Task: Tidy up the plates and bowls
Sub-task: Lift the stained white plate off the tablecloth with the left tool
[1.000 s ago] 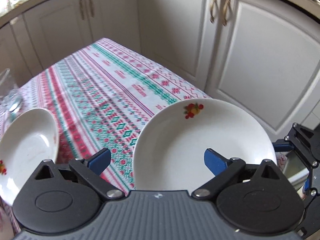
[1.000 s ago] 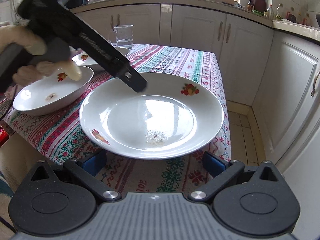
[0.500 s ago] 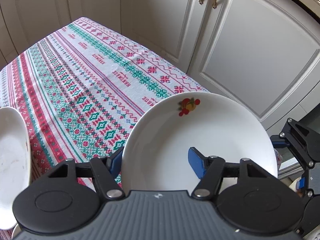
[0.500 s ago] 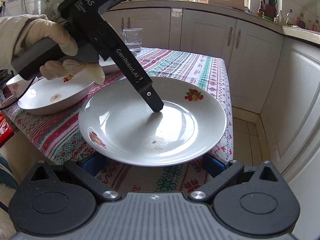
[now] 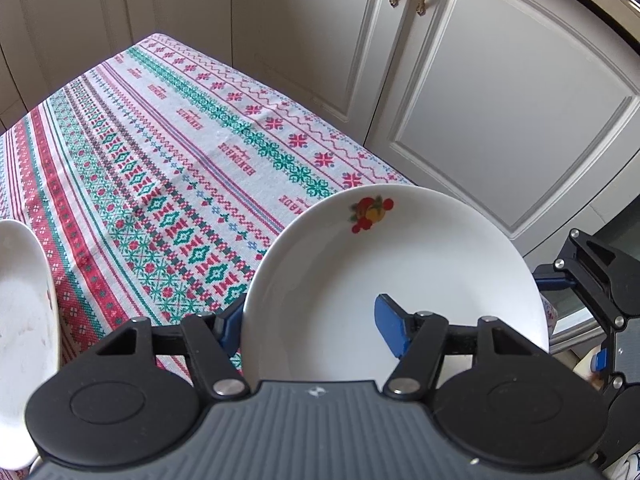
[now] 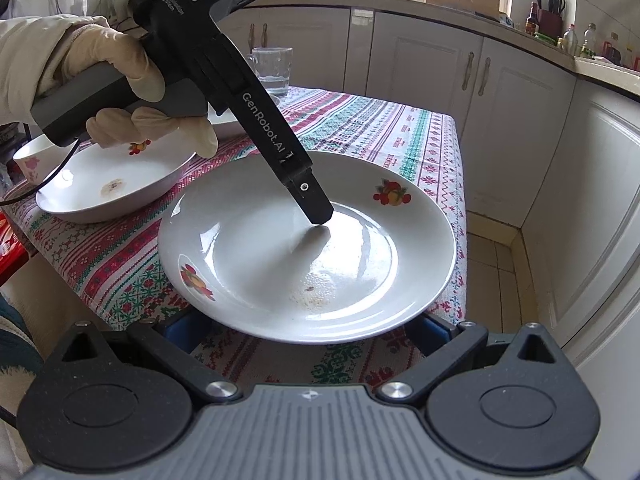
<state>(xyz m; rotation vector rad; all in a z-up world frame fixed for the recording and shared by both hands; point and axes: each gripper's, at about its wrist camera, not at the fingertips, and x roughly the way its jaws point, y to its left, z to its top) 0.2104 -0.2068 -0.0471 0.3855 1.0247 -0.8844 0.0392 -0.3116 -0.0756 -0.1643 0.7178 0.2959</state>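
Observation:
A white plate with fruit prints (image 5: 404, 272) (image 6: 320, 248) sits at the table's near corner, its edge past the table edge. My left gripper (image 5: 312, 326) straddles the plate's rim, one blue finger (image 5: 390, 330) over the plate's inside, the other (image 5: 230, 322) under the rim; whether it clamps is unclear. It also shows in the right wrist view, its finger tip (image 6: 316, 210) on the plate's inside. My right gripper (image 6: 308, 330) is open, its fingers below the plate's near edge. A second white dish (image 6: 116, 184) (image 5: 24, 320) lies to the left.
The table has a patterned red-green cloth (image 5: 180, 152). A glass jug (image 6: 274, 70) stands at the far side and a small white cup (image 6: 30, 160) at far left. White cabinets (image 5: 480, 100) stand close behind and to the right of the table.
My left gripper has come down onto the plate's rim and narrowed around it. The plate has shifted slightly toward the right gripper. The right gripper stays open under it.

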